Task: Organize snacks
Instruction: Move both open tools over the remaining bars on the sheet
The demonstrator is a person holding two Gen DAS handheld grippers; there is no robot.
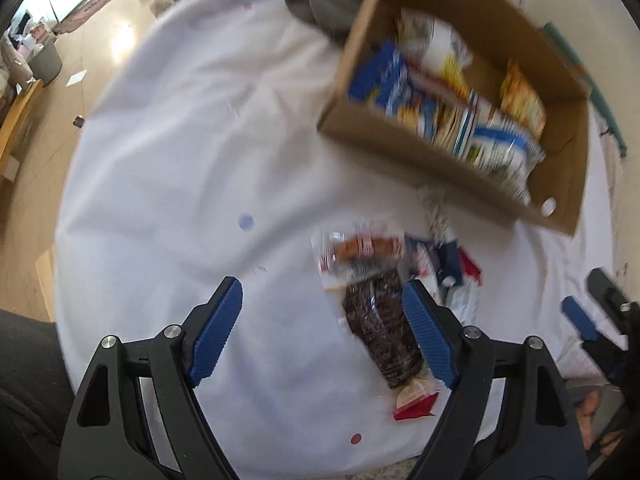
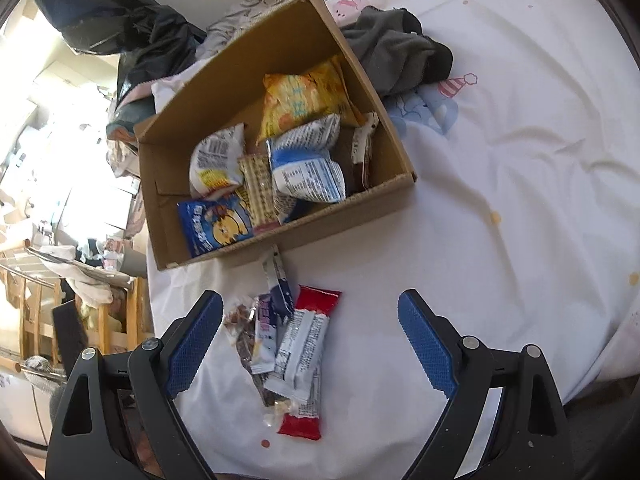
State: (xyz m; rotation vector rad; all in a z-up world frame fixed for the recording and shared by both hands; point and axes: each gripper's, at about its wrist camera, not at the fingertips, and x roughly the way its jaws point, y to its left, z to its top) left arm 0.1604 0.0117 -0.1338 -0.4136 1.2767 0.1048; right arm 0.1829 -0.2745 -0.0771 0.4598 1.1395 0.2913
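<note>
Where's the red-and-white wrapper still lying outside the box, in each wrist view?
Left wrist: red-and-white wrapper sits right of centre, mostly hidden behind the other loose packets, below the box.
Right wrist: lower centre, between the open jaws, on the white sheet.
Shared landmark: the cardboard box just above the pile.

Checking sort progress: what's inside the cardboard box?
Cardboard box holds a yellow bag, two white-blue bags, a blue packet and crackers. Anything underneath them is hidden.

My left view smears the box (image 1: pixel 460 92) and its packets; I can't read labels. The dark packet (image 1: pixel 380 332) hides partly behind my finger (image 1: pixel 430 336). The right gripper (image 1: pixel 592 320) is cut off.
</note>
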